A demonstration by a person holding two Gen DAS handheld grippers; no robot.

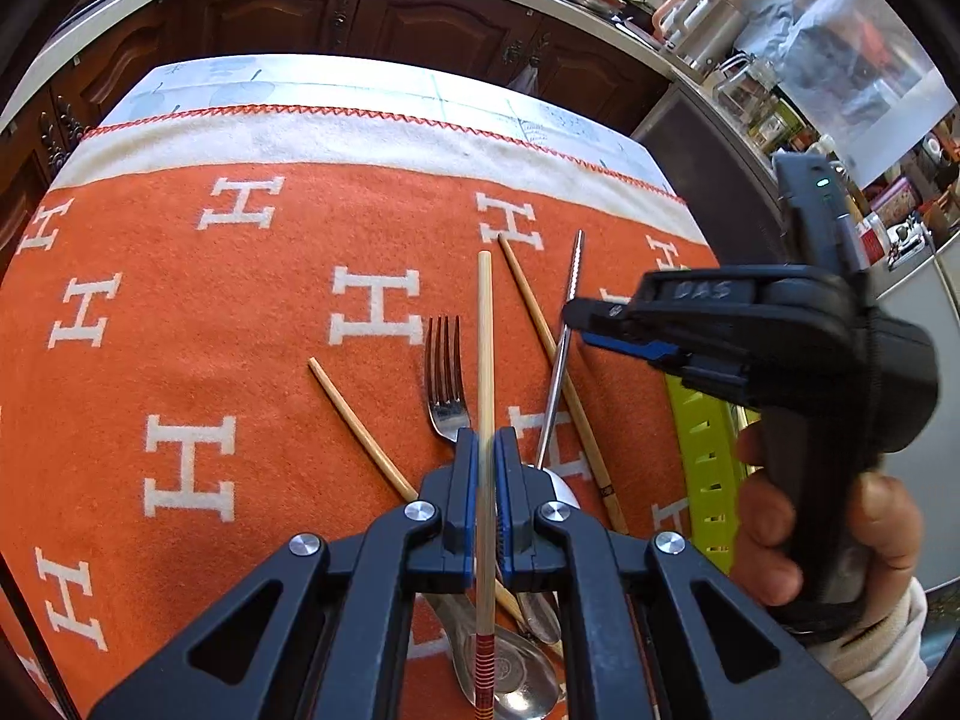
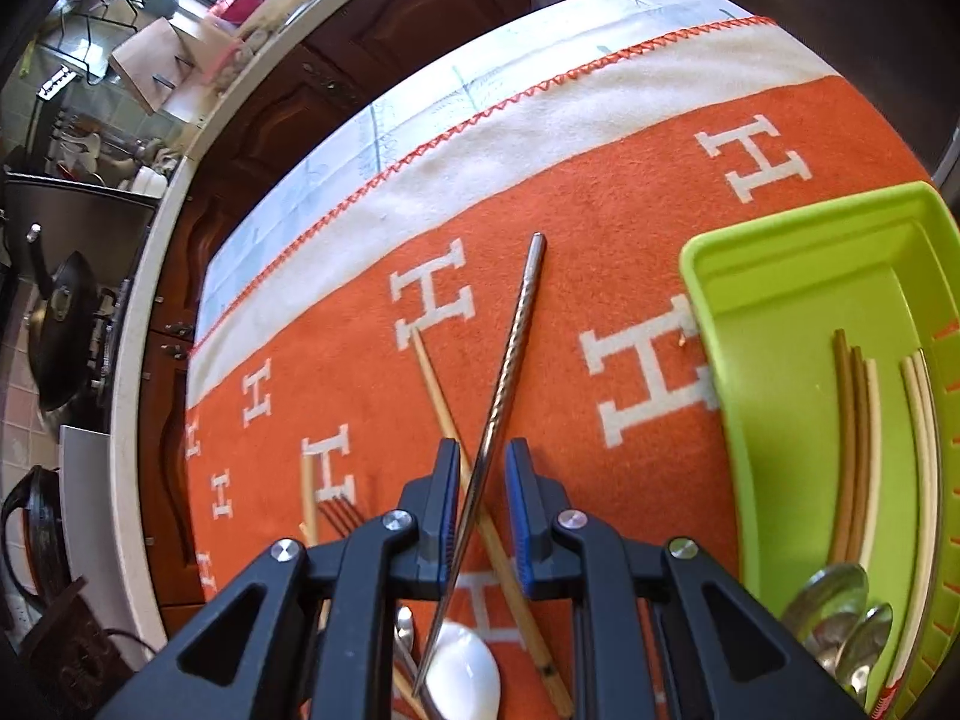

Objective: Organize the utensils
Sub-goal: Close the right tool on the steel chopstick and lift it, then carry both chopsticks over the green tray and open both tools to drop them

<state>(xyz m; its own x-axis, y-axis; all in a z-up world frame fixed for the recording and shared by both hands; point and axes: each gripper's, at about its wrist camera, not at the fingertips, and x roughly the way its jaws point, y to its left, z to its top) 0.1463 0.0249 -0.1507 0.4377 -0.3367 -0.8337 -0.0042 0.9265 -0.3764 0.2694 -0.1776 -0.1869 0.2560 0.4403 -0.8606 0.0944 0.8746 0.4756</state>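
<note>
My left gripper [image 1: 485, 438] is shut on a pale wooden chopstick [image 1: 485, 330] with a red-striped end, which points away over the orange cloth. Under it lie a fork [image 1: 445, 378], two bamboo chopsticks [image 1: 360, 426] [image 1: 540, 330], metal spoons [image 1: 516, 672] and a white spoon [image 1: 564, 492]. My right gripper [image 2: 483, 456] is open, its pads either side of a twisted metal chopstick [image 2: 522, 312] with a gap left. That chopstick rests with its near end on the white spoon [image 2: 465, 666]. In the left wrist view the right gripper [image 1: 579, 324] hovers over the metal chopstick [image 1: 573, 276].
A green tray [image 2: 780, 300] at the right holds several chopsticks [image 2: 858, 450] and spoons [image 2: 840, 606]; its slotted rim [image 1: 708, 462] shows beside a person's hand [image 1: 774, 516]. Dark wooden cabinets and a cluttered kitchen counter lie beyond the table's far edge.
</note>
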